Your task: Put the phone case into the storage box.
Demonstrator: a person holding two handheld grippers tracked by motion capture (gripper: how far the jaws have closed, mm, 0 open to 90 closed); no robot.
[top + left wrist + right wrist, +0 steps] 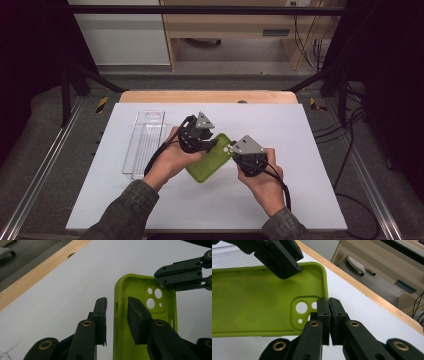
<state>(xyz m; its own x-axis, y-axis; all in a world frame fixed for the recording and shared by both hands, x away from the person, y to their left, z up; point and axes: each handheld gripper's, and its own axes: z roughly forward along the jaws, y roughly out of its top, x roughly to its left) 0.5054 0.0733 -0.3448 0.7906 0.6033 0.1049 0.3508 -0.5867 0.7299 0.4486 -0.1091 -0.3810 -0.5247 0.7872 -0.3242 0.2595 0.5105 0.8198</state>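
We hold green case (210, 159) above white table (300, 200), near middle, between both hands. Right gripper (329, 300): jaws pressed together, pinching short wall of case beside camera holes, so case stays steady, open side up. Left gripper (117, 305): jaws spread, one each side of long wall, not pressing yet; we judge second grip is coming. Far left, clear tray (145, 142) lies flat, well apart.

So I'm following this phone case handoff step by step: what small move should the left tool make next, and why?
Probably close the left tool onto the green case's side wall: its pads straddle that wall with gaps, while the right tool already pinches the camera-hole end.
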